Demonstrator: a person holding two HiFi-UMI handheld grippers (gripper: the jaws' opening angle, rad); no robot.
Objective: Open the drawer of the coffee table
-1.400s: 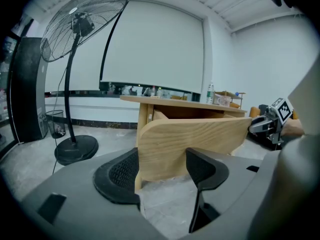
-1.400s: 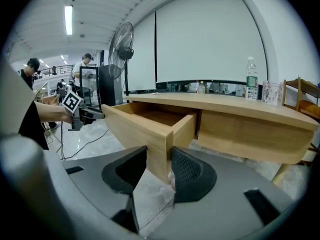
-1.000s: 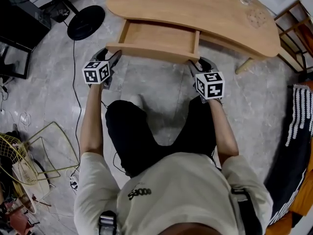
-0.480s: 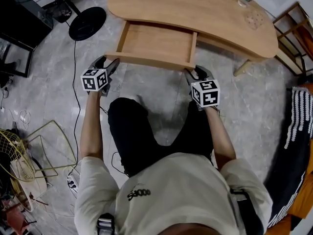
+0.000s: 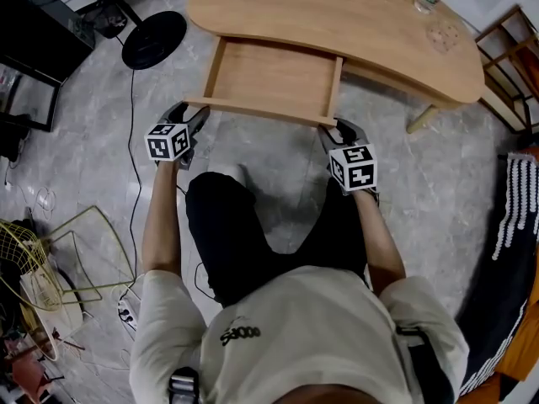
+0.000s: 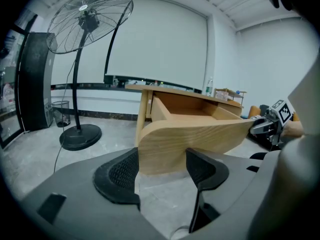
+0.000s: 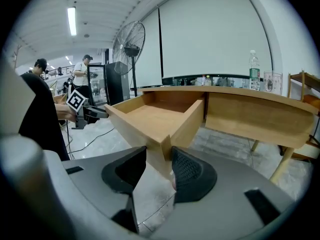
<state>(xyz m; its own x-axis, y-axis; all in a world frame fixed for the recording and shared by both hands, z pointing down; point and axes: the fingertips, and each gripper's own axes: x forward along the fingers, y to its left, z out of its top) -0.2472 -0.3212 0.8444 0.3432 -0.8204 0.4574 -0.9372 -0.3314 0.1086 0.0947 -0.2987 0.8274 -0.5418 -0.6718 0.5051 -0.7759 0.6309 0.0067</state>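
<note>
Through the left gripper (image 6: 162, 156) camera I see a tall standing fan (image 6: 91, 19) up and to the left of the jaws. Its round base sits on the grey floor (image 6: 30, 159) left of them. Further left stands a black cabinet (image 6: 32, 79), with a small mesh bin (image 6: 61, 113) between it and the fan's pole. A white screen (image 6: 155, 49) fills the wall beyond the jaws.

From the right gripper (image 7: 159, 156) camera, a water bottle (image 7: 254, 69) and a clear cup (image 7: 272, 81) stand beyond and right of the jaws, with a wooden rack (image 7: 306, 101) further right. Far left of those jaws, two people (image 7: 82, 71) stand under a ceiling light (image 7: 72, 21). In the head view, a striped cloth (image 5: 514, 204) lies well right of them.
</note>
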